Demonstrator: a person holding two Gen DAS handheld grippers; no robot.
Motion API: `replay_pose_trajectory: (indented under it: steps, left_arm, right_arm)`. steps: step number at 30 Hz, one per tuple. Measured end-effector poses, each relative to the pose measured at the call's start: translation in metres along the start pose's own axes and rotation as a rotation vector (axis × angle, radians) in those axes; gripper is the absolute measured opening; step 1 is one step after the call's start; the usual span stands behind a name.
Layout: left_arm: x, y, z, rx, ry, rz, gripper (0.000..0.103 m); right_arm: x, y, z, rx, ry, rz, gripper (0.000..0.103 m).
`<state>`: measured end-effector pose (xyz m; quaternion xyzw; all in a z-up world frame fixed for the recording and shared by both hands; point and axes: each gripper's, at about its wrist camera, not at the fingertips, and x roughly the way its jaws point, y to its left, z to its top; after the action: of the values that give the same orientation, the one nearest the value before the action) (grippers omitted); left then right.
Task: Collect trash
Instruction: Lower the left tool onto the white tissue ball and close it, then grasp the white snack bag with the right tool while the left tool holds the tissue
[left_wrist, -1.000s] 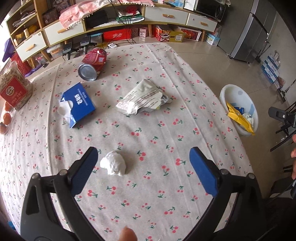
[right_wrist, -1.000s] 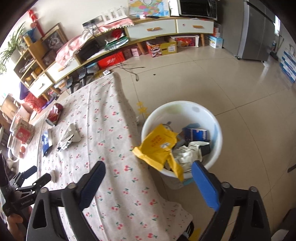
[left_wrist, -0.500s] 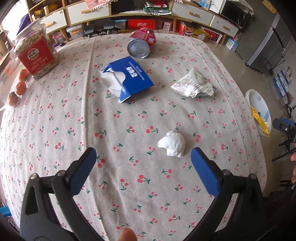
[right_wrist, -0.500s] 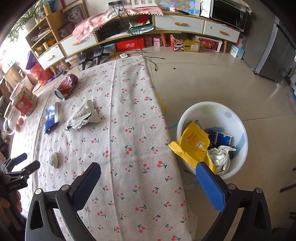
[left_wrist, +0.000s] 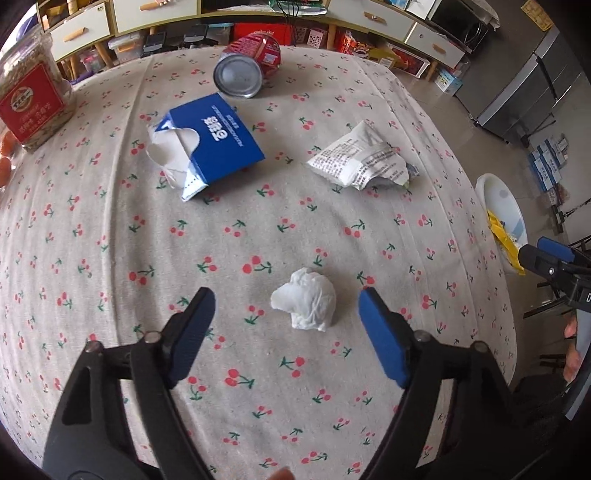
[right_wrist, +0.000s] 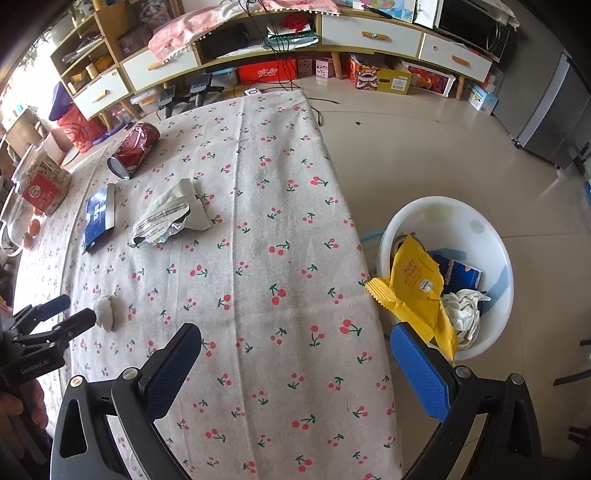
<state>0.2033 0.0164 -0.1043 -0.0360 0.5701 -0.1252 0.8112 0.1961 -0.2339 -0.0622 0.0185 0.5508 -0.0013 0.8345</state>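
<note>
A crumpled white tissue ball (left_wrist: 304, 302) lies on the cherry-print tablecloth (left_wrist: 110, 240), between the tips of my open left gripper (left_wrist: 286, 308), untouched. It also shows in the right wrist view (right_wrist: 104, 314). Farther back lie a torn blue box (left_wrist: 212, 142), a crumpled printed wrapper (left_wrist: 360, 160) and a red can (left_wrist: 249, 66) on its side. My right gripper (right_wrist: 295, 354) is open and empty over the table's right edge, beside the white trash bin (right_wrist: 495, 236) on the floor, which holds a yellow wrapper (right_wrist: 417, 284).
A jar with a red label (left_wrist: 31, 96) stands at the table's far left, with orange fruit (left_wrist: 5, 162) beside it. Shelves and drawers (right_wrist: 369, 33) line the back wall. A grey fridge (right_wrist: 554, 122) stands at the right.
My left gripper has moved forward and down so the tissue ball now sits between its tips. My right gripper has swung left from over the bin to the table's edge.
</note>
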Motion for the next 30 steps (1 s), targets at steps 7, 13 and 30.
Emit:
replay_pose_trajectory:
  steps: [7,13,30]
  left_arm:
    - [0.009,0.000,-0.003,0.023,0.010,-0.002,0.031]
    - [-0.004,0.010,-0.007,0.006,-0.001,-0.010,0.023]
    - [-0.067,0.111,-0.031,-0.188,-0.130,0.050,0.023]
  right_arm:
    - [0.002,-0.001,0.001,0.012,0.008,0.002,0.103]
    - [0.010,0.007,0.002,0.007,0.029,-0.002,0.103]
    - [0.028,0.071,0.040,0.033,0.018,0.077,0.103]
